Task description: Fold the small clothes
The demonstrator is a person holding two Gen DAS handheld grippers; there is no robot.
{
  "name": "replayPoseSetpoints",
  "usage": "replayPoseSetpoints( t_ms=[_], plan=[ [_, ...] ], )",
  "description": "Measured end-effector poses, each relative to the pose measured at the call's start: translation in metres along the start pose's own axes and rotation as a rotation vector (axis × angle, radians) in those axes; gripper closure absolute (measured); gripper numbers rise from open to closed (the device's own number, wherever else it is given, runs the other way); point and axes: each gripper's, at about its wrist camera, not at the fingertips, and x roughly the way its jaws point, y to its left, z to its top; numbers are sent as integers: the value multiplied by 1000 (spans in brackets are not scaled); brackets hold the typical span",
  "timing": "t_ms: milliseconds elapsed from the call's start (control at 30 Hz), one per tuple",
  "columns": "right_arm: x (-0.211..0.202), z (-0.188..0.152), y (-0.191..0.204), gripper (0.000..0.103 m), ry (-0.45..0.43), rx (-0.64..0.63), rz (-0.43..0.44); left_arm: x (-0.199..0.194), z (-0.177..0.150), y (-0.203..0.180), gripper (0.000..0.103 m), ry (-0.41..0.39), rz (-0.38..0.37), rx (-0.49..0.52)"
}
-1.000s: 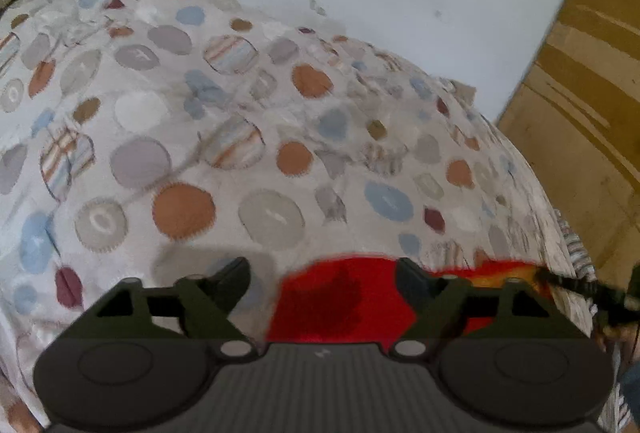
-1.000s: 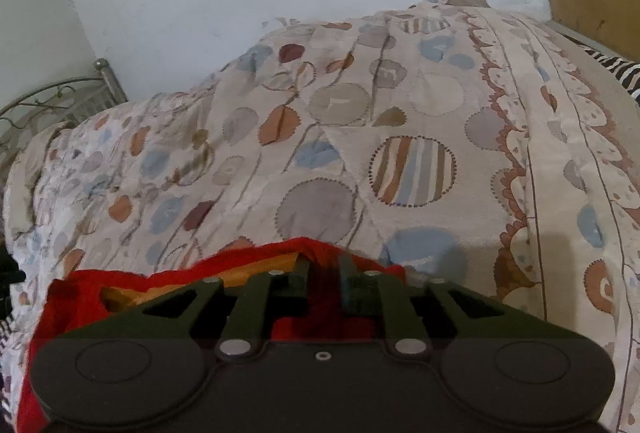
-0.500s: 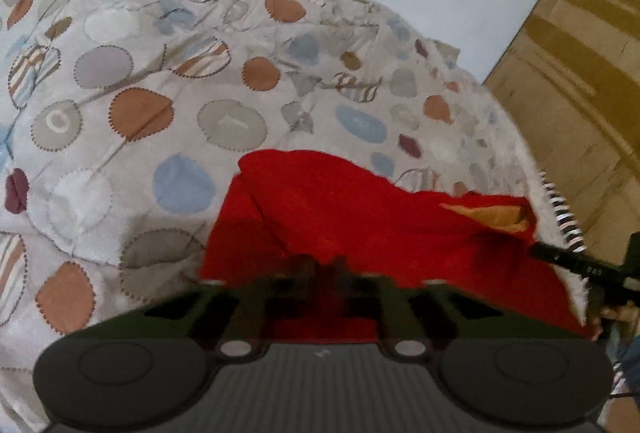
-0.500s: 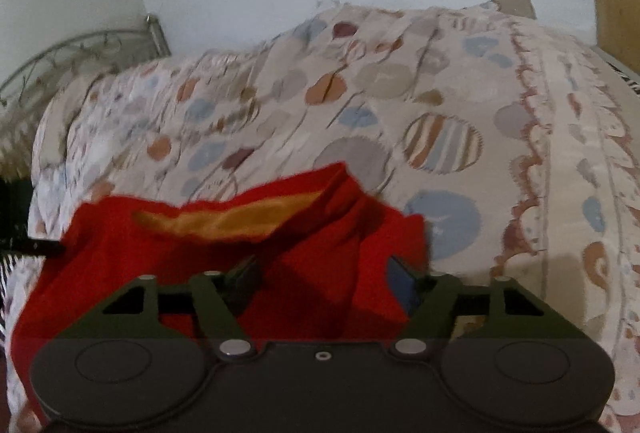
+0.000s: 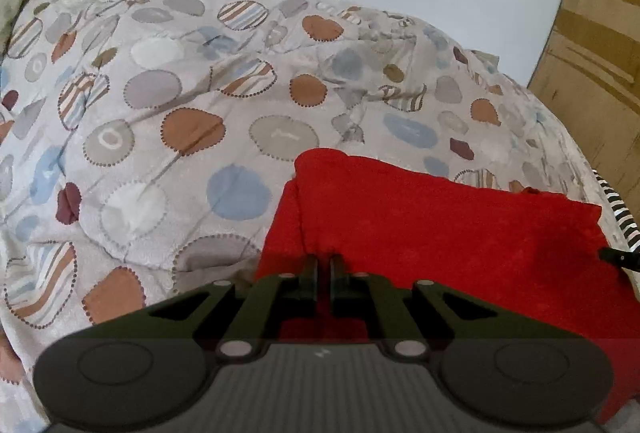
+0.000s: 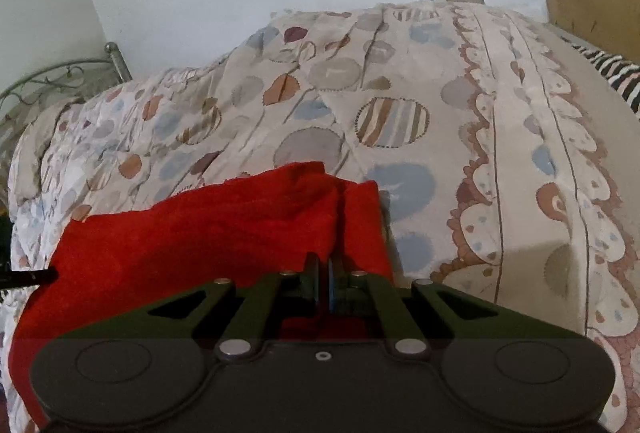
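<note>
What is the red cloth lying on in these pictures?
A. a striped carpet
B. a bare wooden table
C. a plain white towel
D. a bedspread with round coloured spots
D: the red cloth rests on a bedspread printed with round brown, blue and grey spots, seen in both wrist views.

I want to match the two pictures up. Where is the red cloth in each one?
Left wrist view: the red cloth fills the lower right, its left edge pinched in the left gripper.
Right wrist view: the red cloth fills the lower left, its right edge pinched in the right gripper.
Shared landmark: the spotted bedspread under it.
</note>
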Motion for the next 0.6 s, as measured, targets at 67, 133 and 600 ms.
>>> replayPoseSetpoints(
  t_ms=[67, 133, 600],
  plan=[
    [1, 0, 1, 99, 10, -6, -5, -6, 1, -1, 92, 3, -4, -12],
    [-1, 0, 1, 94, 15, -4, -10, -13, 0, -2, 70, 5, -8, -21],
    [-74, -37, 42, 8, -58, -93, -76, -79, -43, -18, 1, -45, 137, -90]
  ],
)
